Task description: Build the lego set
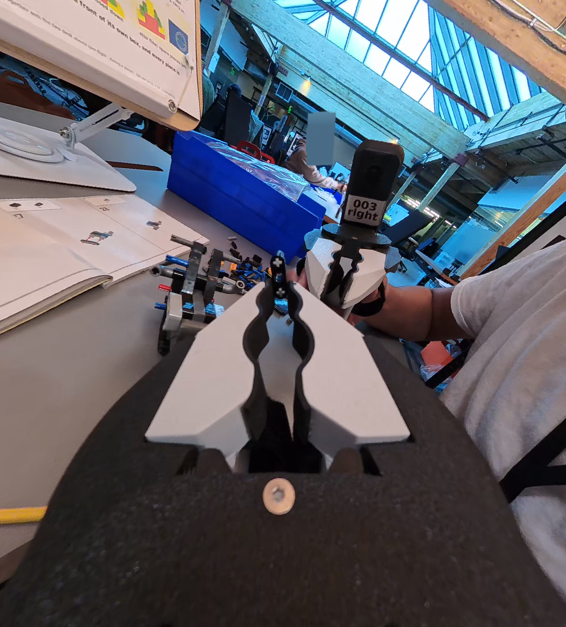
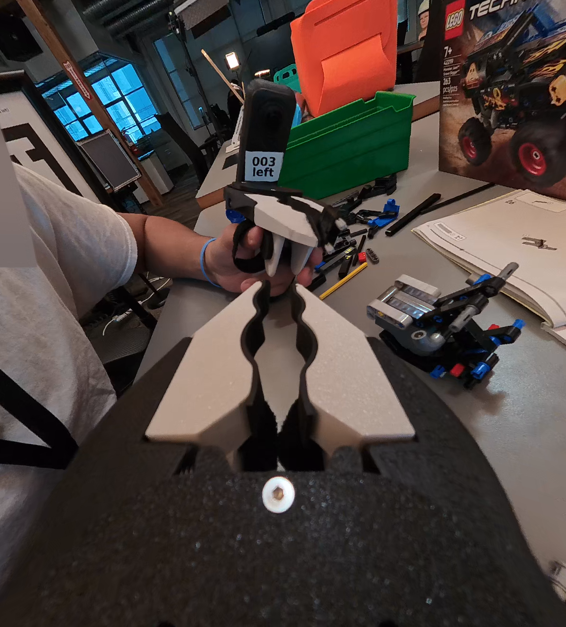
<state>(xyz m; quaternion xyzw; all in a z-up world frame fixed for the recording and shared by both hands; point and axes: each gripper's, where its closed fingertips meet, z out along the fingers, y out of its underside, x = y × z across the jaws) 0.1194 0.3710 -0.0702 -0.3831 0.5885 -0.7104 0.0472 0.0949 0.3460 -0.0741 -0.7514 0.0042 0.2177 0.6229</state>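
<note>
My left gripper (image 1: 279, 288) is shut on a small black beam with cross holes (image 1: 278, 268), held upright above the table. It also shows in the right wrist view (image 2: 337, 225), in a hand over the loose parts. My right gripper (image 2: 279, 288) has its jaws a little apart with nothing between them. It shows in the left wrist view (image 1: 339, 288) just right of the beam. The part-built black, grey and blue model (image 1: 193, 288) (image 2: 444, 325) lies on the grey table (image 1: 54, 390), left of the beam.
Loose black and blue parts (image 1: 247, 268) (image 2: 359, 230) lie behind the model. An open instruction booklet (image 1: 54, 254) (image 2: 529, 254), a blue bin (image 1: 241, 193), a green bin (image 2: 349, 146), the set's box (image 2: 519, 95) and a yellow rod (image 2: 342, 281) surround it. The grippers are tip to tip, or close to it.
</note>
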